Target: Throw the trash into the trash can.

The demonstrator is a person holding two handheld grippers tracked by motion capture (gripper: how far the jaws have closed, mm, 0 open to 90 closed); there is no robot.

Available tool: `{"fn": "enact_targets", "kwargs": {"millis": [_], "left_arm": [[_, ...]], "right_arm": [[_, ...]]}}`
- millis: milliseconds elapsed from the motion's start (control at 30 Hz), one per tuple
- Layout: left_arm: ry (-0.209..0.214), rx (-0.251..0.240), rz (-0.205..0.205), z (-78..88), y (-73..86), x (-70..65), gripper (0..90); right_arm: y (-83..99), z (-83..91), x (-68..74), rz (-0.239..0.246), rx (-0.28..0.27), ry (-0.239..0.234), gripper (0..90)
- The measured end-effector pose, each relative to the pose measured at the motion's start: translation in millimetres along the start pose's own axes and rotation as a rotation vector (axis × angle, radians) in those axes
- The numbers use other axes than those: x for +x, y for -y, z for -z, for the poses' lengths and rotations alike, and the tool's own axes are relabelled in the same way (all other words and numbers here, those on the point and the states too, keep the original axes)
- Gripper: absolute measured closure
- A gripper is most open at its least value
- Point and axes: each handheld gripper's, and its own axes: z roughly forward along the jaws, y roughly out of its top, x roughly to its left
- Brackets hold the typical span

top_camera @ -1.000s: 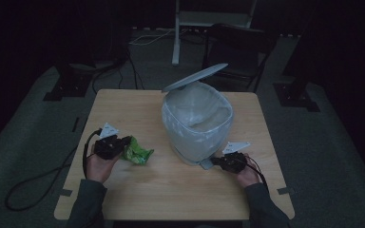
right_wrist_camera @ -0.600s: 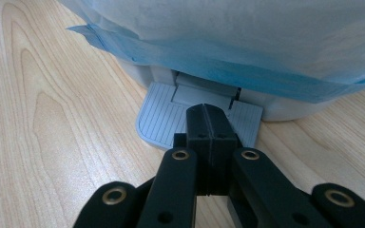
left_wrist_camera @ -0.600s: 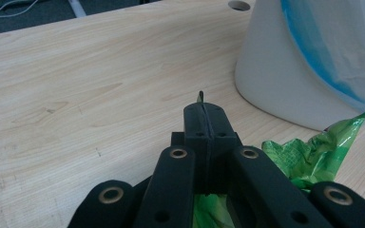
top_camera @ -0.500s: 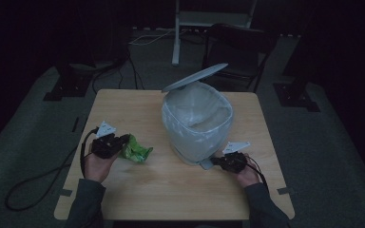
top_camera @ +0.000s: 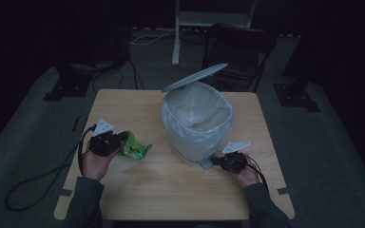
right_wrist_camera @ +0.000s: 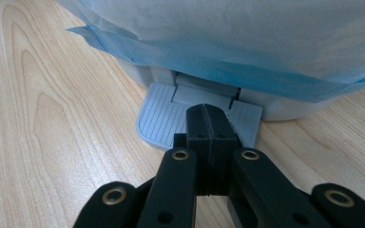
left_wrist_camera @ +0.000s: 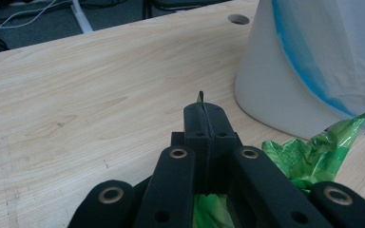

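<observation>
A crumpled green wrapper [top_camera: 136, 150] lies on the wooden table [top_camera: 171, 194], left of a white pedal bin [top_camera: 197, 135] lined with a pale blue bag. The bin's lid [top_camera: 195, 78] stands tilted up. My left gripper [top_camera: 122, 141] is shut on the wrapper. In the left gripper view a thin edge of the wrapper [left_wrist_camera: 313, 152] pokes out past the closed left gripper [left_wrist_camera: 204, 111]. My right gripper [top_camera: 217, 161] is shut, with its tip over the grey pedal [right_wrist_camera: 164, 121] at the bin's foot. The right gripper [right_wrist_camera: 208, 116] has nothing between its pads.
The bin's wall [left_wrist_camera: 285, 90] stands close on the right in the left gripper view. A round cable hole [left_wrist_camera: 238, 19] sits near the table's far edge. A cable [top_camera: 38, 175] trails off the table's left side. Chairs and stands surround the table on the dark floor.
</observation>
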Motion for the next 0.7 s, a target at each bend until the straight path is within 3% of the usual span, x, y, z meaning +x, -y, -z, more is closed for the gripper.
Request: {"fn": "enact_targets", "kwargs": {"millis": [700], "left_arm": [[-0.002,-0.028,0.007,4.9,-6.7,-0.7,90.0]], "right_arm": [[0.0,0.0,-0.3,0.000,0.000,-0.003,90.0]]}}
